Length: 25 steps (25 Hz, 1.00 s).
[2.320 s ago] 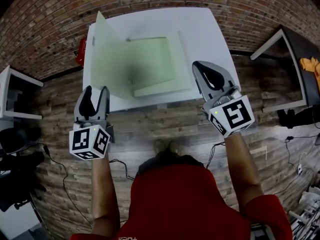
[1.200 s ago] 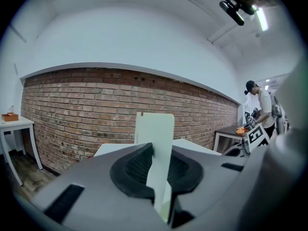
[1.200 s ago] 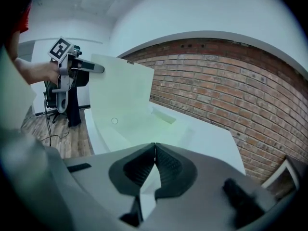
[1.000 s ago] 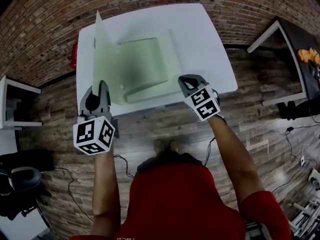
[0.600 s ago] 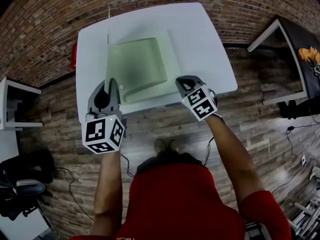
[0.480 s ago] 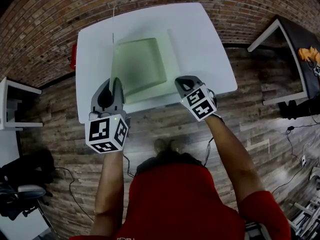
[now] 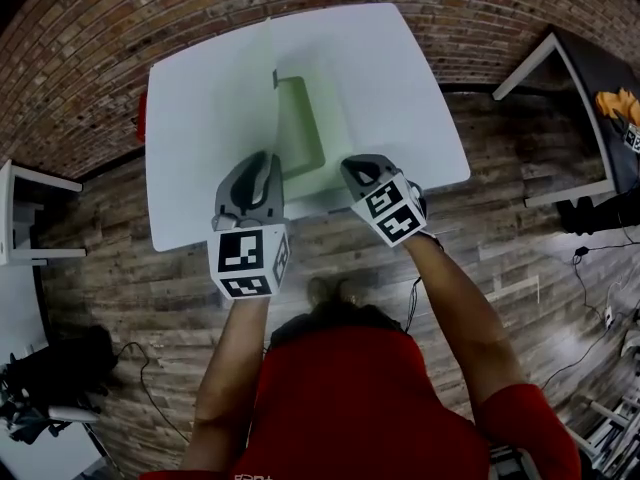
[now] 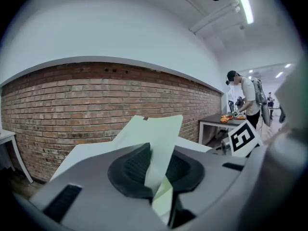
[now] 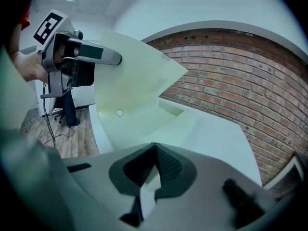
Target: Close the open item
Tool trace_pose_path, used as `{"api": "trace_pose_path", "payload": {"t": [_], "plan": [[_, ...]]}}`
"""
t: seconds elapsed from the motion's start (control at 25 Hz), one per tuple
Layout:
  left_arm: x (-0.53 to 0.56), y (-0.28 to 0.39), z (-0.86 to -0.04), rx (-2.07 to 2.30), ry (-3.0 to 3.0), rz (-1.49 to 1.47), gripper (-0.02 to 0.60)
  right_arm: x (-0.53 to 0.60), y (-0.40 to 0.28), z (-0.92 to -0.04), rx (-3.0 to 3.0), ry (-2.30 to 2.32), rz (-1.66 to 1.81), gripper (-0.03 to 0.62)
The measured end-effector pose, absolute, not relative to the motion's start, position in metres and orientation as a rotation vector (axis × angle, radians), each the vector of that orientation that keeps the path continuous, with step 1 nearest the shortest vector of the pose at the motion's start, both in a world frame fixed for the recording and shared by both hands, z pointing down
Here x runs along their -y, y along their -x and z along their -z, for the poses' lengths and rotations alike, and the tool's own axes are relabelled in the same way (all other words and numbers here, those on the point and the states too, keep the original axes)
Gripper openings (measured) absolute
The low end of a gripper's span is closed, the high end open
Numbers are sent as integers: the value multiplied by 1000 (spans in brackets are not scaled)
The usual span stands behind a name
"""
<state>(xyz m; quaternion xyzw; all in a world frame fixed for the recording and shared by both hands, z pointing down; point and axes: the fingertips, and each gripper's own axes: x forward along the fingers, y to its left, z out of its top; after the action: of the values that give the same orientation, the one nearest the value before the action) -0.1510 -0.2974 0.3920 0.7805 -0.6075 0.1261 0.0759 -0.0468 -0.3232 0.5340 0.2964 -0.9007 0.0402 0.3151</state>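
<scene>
A pale green folder lies open on the white table point(image 7: 390, 68). Its base point(image 7: 301, 128) rests flat, while its cover point(image 7: 272, 83) stands nearly upright, edge-on in the head view. My left gripper point(image 7: 262, 166) has the cover's near edge point(image 8: 161, 138) between its jaws, which are opening, and the pads look slightly apart from the sheet. My right gripper point(image 7: 356, 168) is shut, its tips point(image 9: 155, 150) at the base's near right corner point(image 9: 144, 121). Whether it pinches that edge I cannot tell. The right gripper view shows the raised cover point(image 9: 134, 76) with the left gripper point(image 9: 96, 54) on it.
A brick wall runs behind the table. A red object point(image 7: 140, 120) sits at the table's left edge. A dark table point(image 7: 575, 68) with an orange item point(image 7: 616, 103) stands at the right, where a person point(image 8: 246, 100) works. Cables lie on the wooden floor point(image 7: 120, 268).
The left gripper has swung the cover from the far left up and over to the right, so that it now stands above the base's middle. The right gripper has barely moved.
</scene>
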Motion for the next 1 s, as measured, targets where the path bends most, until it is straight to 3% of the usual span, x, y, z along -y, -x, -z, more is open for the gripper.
{"api": "trace_pose_path", "payload": {"t": [1.0], "plan": [[328,63,-482,1680,-2358,-746,87,324,41,-532,2443,-748,-126,31]]}}
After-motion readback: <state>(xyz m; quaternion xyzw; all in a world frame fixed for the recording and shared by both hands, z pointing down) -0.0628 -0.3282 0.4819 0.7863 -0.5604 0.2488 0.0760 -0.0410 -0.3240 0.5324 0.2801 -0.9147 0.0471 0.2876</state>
